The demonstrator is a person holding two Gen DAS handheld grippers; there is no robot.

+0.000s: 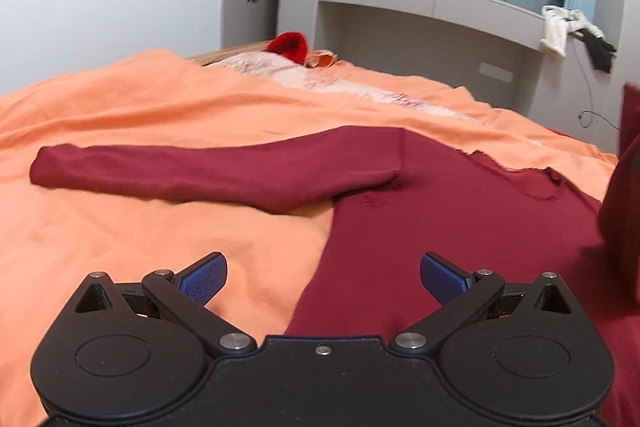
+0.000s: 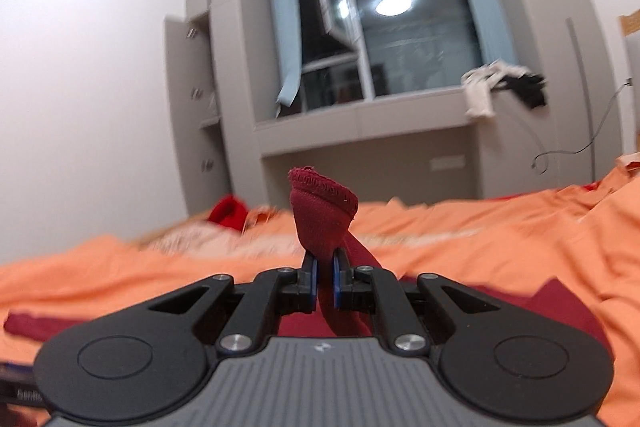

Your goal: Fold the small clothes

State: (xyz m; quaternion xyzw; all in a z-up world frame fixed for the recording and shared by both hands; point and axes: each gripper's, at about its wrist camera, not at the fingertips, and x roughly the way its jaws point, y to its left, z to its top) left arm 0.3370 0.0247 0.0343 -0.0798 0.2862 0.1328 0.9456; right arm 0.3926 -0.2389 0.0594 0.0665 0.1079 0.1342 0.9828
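Maroon knit top [image 1: 440, 227] lies flat on the orange bed sheet [image 1: 120, 227] in the left wrist view, one long sleeve [image 1: 200, 171] stretched out leftward across the picture; the left claw [image 1: 323, 277] hangs above it, spread wide and empty. In the right wrist view, the right claw [image 2: 323, 281] is clenched on the other sleeve's ribbed cuff [image 2: 322, 211], which stands upright above the blue pads [image 2: 314, 281].

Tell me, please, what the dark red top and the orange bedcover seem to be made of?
The dark red top looks like soft, matte knit fabric: it drapes limply, with a stitched cuff. The orange bedcover looks like thin woven cloth, matte and finely creased; the fibre cannot be told.
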